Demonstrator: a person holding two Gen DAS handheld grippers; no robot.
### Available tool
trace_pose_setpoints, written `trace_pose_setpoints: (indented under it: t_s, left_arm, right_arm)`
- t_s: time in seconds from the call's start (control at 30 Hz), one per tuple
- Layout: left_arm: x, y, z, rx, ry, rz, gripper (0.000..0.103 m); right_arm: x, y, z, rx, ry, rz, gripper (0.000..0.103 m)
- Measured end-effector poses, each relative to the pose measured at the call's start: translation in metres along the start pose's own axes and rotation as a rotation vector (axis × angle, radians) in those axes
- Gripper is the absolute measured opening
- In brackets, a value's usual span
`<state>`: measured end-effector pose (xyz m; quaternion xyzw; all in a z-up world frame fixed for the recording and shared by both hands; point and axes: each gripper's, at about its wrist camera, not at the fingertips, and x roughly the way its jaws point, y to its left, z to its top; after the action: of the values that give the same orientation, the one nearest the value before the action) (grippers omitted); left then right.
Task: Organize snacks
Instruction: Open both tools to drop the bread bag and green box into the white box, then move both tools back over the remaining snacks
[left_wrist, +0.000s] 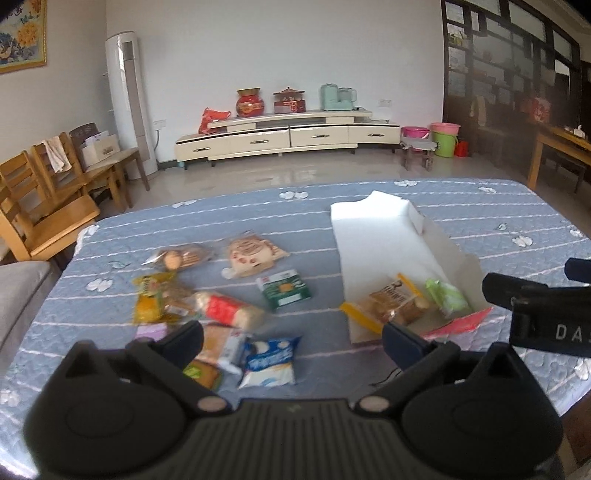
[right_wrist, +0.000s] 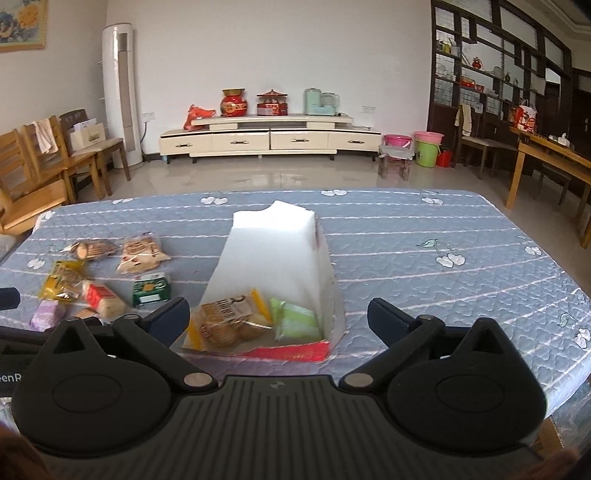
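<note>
A long white box (left_wrist: 388, 243) (right_wrist: 280, 254) lies open on the blue quilted table (left_wrist: 480, 221). At its near end are a biscuit pack (left_wrist: 395, 301) (right_wrist: 229, 321) and a green packet (left_wrist: 445, 297) (right_wrist: 295, 321). Loose snacks lie to its left: a green carton (left_wrist: 284, 290) (right_wrist: 151, 288), a red-and-white pack (left_wrist: 229, 310), a yellow pack (left_wrist: 151, 299) and a blue-and-white packet (left_wrist: 271, 363). My left gripper (left_wrist: 293, 343) hangs open above that pile and holds nothing. Over the box's near end, my right gripper (right_wrist: 279, 315) is open and empty.
Two clear cookie packs (left_wrist: 181, 256) (left_wrist: 251, 254) lie farther back on the left. Wooden chairs (left_wrist: 55, 206) stand off the table's left edge and a wooden table (right_wrist: 546, 155) off the right. The right gripper's body (left_wrist: 539, 314) is close beside the box.
</note>
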<state>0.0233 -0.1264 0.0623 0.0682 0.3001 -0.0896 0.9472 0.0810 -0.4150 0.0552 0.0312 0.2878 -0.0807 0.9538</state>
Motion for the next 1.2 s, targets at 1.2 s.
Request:
trace_pose_setpoints:
  t_s: [1.2]
  left_arm:
    - [-0.002,0.090,-0.052,-0.117,0.047,0.103,0.102]
  right_arm:
    - [0.005,0.092,-0.021,-0.108,0.042,0.130,0.103]
